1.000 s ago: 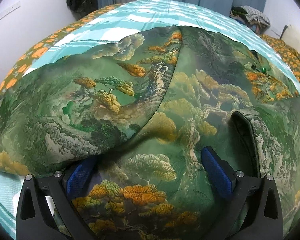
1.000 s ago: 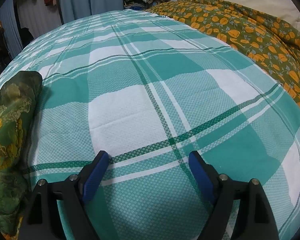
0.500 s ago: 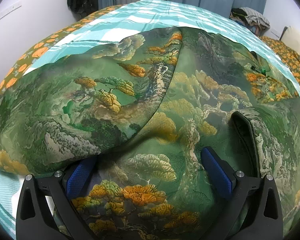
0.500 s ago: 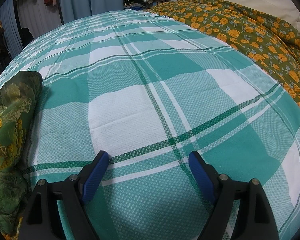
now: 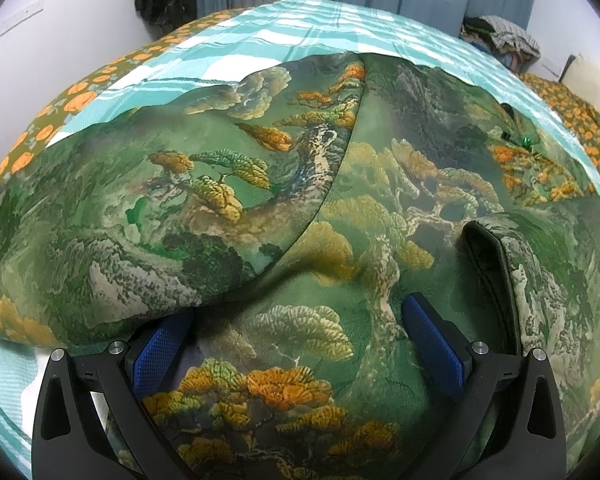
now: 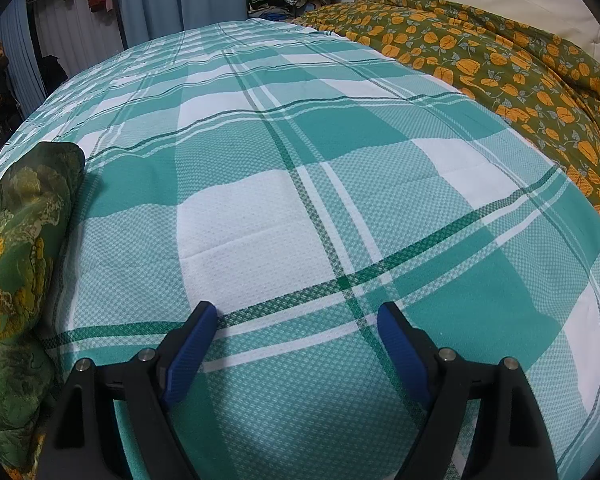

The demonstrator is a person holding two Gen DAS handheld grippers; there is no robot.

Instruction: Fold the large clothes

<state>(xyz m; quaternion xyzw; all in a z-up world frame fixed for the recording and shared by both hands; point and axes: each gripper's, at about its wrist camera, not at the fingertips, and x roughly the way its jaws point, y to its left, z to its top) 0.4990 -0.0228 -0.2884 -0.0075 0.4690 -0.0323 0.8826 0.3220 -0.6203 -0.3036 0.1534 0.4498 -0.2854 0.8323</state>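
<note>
Garment (image 5: pixel 236 216), green with a pine print, lies on the checked bedspread (image 6: pixel 340 184), one flap already folded across its middle, so more folds seem left; left gripper (image 5: pixel 296 336) spread over it, pinching nothing; right gripper (image 6: pixel 298 340) spread above bare bedspread.

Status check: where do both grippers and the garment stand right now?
Left gripper open, over the green garment. Right gripper open, empty, above bare checked sheet. Garment part folded, nothing in the way.
</note>
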